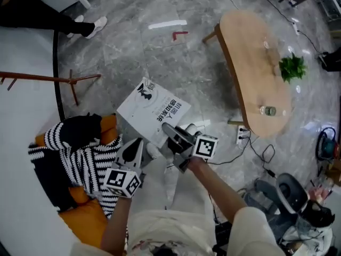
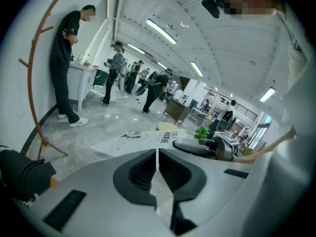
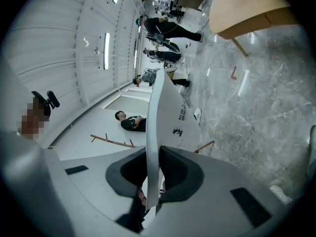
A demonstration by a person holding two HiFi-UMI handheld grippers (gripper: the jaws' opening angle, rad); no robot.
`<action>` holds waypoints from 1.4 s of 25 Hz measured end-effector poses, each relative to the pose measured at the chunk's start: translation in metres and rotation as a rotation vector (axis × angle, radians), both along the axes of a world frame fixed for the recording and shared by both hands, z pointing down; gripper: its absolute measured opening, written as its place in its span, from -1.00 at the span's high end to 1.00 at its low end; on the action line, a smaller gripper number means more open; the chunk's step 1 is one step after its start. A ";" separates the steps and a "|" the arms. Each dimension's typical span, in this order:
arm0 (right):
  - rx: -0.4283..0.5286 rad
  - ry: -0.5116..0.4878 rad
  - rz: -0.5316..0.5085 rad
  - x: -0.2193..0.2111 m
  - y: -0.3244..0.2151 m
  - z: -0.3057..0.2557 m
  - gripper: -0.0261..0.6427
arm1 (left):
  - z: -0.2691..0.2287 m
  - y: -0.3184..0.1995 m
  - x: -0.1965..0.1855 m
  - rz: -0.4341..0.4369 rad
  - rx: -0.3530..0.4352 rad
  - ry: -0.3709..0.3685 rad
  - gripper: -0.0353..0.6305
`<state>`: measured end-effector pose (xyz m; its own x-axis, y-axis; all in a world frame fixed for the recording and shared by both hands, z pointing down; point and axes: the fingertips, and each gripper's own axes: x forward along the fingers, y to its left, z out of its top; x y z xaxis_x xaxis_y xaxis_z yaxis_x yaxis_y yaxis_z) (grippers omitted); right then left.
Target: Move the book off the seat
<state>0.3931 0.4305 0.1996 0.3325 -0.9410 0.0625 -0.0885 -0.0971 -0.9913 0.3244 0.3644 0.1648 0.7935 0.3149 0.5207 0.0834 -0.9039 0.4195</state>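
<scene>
Our right gripper clamps the near edge of the thin white paperback book, which stretches away from the orange cushioned seat. Our closed, empty left gripper sits nearer that seat.

book held over the floor, between seat and surface

in the head view the book is up over the floor, clear of the seat at lower left, its near edge caught between the fingers of the right gripper. the left gripper is just left of the right one, near the book's near corner, with nothing between its fingers. a heap of clothes lies on the seat. a coat stand stands behind the seat, and a person's legs are beyond it. the surface is to the right, well apart from the book, with a plant and a glass on it. an office chair is at lower right.
</scene>
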 end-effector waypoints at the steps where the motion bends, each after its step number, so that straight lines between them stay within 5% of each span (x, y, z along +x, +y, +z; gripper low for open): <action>1: 0.002 0.003 0.020 0.006 0.010 -0.001 0.77 | -0.001 0.008 0.007 0.017 -0.001 0.000 0.82; 16: 0.017 -0.008 0.343 0.070 0.194 0.002 0.77 | -0.007 0.183 0.102 0.350 -0.003 0.008 0.82; 35: 0.017 -0.001 0.664 0.131 0.413 0.028 0.77 | 0.027 0.383 0.179 0.634 -0.015 -0.044 0.82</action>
